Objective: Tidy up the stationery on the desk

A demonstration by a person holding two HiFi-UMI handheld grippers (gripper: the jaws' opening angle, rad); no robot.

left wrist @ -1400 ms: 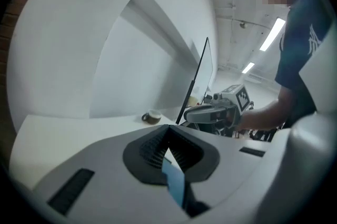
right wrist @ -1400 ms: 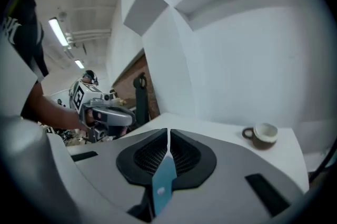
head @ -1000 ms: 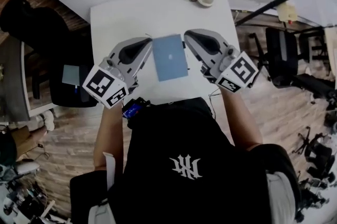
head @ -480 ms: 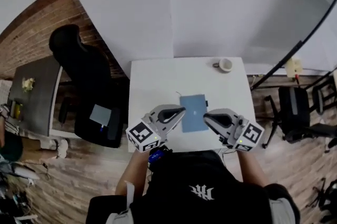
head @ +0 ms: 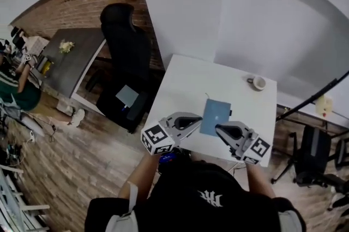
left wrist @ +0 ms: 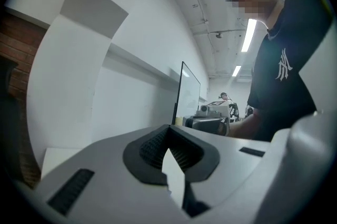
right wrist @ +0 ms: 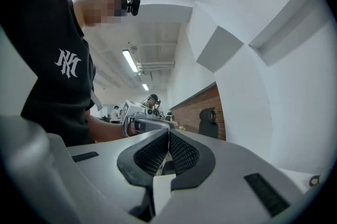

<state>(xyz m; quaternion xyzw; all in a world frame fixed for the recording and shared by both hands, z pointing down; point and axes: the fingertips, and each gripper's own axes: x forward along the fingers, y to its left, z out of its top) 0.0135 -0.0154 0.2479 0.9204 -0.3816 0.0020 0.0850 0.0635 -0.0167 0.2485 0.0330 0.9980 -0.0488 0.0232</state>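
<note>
Jaws on the left gripper (left wrist: 168,134) are pressed together with nothing between them, and the right gripper (right wrist: 168,136) is closed and empty too. In the head view both sit low at centre, tips angled toward each other over the near edge of the white desk (head: 185,81). A blue notebook (head: 215,112) lies flat on the desk just beyond and between the two tips. Each tip overlaps a lower edge of it in the frame, and whether either touches it cannot be told.

A mug (head: 258,82) stands alone near the desk's far right corner, well apart from the notebook; what it holds is too small to make out. A dark speck at the notebook's right edge is also too small to name.

To the left of the desk a black office chair (head: 128,45) carries a pale sheet (head: 127,96) on its seat. Further toward the upper left stands a grey table (head: 68,56) against a brick wall (head: 82,4). A seated person (head: 16,89) is cut off at the left border.

Both gripper views show mostly the wearer's dark shirt, and their own grey bodies hide the desk top.
</note>
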